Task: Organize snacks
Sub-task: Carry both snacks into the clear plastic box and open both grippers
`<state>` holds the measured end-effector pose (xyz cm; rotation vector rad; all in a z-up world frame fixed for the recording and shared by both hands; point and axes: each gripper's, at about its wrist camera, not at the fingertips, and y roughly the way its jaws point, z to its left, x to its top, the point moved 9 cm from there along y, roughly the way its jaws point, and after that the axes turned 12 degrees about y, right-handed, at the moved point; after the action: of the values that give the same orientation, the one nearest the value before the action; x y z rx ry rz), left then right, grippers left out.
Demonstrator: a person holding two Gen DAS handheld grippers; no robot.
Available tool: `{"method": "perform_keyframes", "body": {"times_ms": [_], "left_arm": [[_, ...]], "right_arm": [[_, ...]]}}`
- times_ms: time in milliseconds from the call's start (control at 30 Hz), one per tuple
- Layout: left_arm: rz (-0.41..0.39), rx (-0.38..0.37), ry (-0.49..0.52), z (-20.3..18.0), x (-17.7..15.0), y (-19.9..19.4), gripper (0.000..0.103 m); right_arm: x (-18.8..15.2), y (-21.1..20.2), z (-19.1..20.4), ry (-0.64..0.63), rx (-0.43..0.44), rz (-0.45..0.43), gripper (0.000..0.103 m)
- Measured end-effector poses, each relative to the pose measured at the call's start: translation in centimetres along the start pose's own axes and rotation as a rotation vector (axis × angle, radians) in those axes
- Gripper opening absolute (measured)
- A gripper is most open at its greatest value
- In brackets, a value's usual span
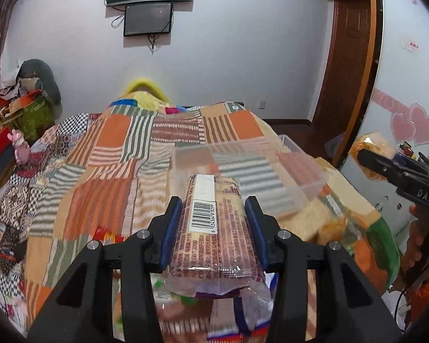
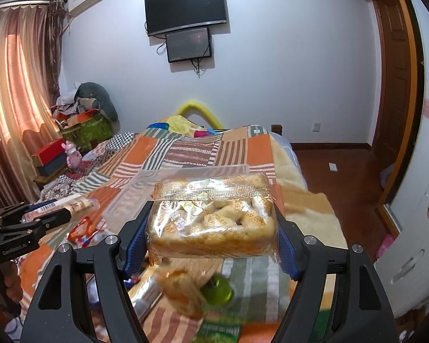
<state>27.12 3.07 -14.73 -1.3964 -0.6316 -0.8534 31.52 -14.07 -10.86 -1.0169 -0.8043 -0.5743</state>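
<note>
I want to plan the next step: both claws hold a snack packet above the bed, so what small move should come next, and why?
Probably carry the left claw forward and lower its barcoded packet over the clear plastic bin. The bin sits on the quilt just ahead and looks empty, while the right claw also grips a bread bag clear of the bed.

Each camera sits just behind its own gripper and looks forward and slightly down over the bed (image 1: 105,154), toward the far wall with the television (image 2: 186,8). The left view is very near its fingers (image 1: 173,217); the right view also. Both views share the quilt, the clear box (image 1: 309,183) and the wall.
</note>
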Motion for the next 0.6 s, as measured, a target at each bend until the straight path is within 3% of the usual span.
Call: {"method": "perform_keyframes", "body": {"times_ms": [333, 600], "left_arm": [[0.031, -0.019, 0.027, -1.1, 2.9, 6.5, 0.045], [0.075, -0.030, 0.061, -1.9, 3.7, 11.3, 0.045]], "right_arm": [[0.7, 4.8, 0.3, -0.017, 0.004, 0.074, 0.072], [-0.8, 8.0, -0.8, -0.085, -0.048, 0.199, 0.072]]}}
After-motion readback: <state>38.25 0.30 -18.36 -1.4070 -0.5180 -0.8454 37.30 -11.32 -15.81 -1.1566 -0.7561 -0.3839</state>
